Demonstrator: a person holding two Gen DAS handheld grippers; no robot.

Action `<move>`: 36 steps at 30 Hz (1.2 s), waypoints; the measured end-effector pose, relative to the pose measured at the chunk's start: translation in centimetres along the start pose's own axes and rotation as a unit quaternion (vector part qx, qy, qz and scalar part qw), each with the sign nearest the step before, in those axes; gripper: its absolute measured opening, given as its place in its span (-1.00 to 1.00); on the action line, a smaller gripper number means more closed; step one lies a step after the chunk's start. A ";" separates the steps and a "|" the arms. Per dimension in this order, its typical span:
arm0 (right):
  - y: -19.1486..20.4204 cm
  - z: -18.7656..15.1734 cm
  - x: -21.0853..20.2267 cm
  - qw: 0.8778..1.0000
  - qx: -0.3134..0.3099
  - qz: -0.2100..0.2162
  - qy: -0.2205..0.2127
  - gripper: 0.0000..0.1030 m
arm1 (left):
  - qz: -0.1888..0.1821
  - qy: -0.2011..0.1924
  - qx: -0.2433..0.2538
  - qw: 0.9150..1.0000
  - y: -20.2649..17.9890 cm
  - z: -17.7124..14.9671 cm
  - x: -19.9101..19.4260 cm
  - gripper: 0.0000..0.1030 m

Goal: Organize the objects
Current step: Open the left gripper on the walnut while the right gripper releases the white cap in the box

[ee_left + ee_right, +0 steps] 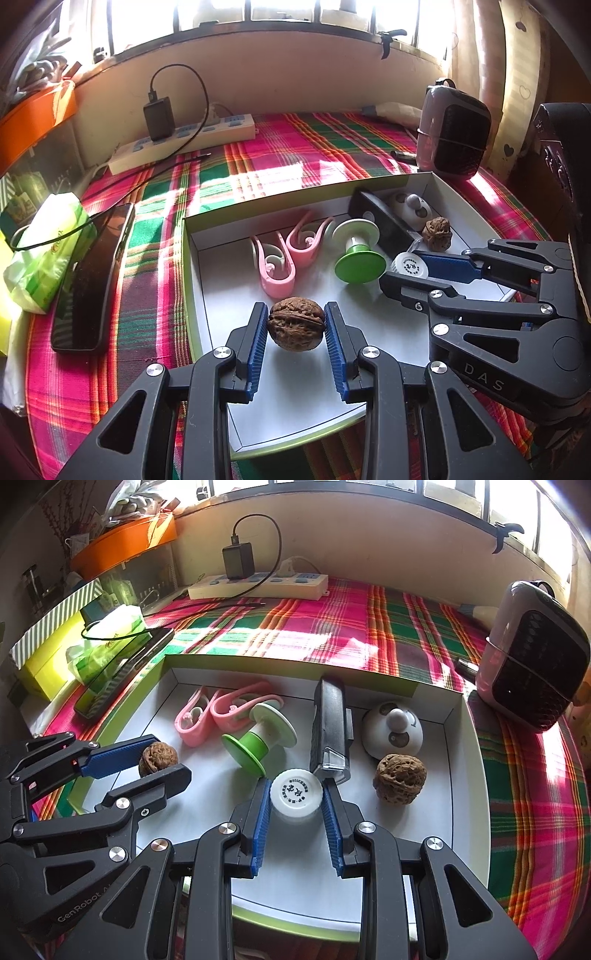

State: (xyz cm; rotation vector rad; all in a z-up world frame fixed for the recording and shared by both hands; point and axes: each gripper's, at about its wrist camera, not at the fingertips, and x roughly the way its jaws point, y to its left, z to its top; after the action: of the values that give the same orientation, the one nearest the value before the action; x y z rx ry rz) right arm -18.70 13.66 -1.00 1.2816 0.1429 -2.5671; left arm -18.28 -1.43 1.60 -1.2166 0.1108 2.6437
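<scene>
A white tray [207, 280] with a green rim lies on the plaid cloth. My left gripper [296, 309] is shut on a brown walnut [295, 328] over the tray's near left part; the same gripper [168, 757] and walnut [155, 762] show at the left of the right wrist view. My right gripper [295, 786] is shut on a small white capped bottle [295, 797] near the tray's middle, and the left wrist view shows that gripper [402, 267] and the bottle [408, 264] too. Whether either object touches the tray floor I cannot tell.
Inside the tray lie two pink clips [218, 712], a green and white spool [258, 738], a black oblong case [330, 727], a white round toy [393, 731] and a second walnut [400, 779]. Around it: phone [92, 277], tissue pack [48, 247], power strip [184, 142], small heater [535, 672].
</scene>
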 end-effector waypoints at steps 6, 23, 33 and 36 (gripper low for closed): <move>0.0 -0.1 -0.1 1.000 0.002 0.000 -0.002 -0.44 | 0.002 0.001 0.002 1.000 0.0 0.0 0.0 -0.44; -0.1 -0.3 -0.2 1.000 0.010 0.005 -0.003 -0.35 | 0.004 0.002 0.005 1.000 -0.1 0.0 0.1 -0.43; -0.3 -0.5 -0.4 1.000 0.016 0.003 -0.001 -0.30 | 0.004 0.002 0.006 1.000 0.0 -0.1 0.2 -0.41; -0.4 -0.6 -0.5 1.000 0.020 0.001 -0.001 -0.29 | 0.002 0.002 0.004 1.000 0.0 0.0 0.1 -0.38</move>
State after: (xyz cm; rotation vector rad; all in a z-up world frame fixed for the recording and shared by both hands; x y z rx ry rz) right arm -18.08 14.25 -1.00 1.2919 0.0898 -2.5819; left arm -18.33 -1.42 1.53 -1.2205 0.1240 2.6424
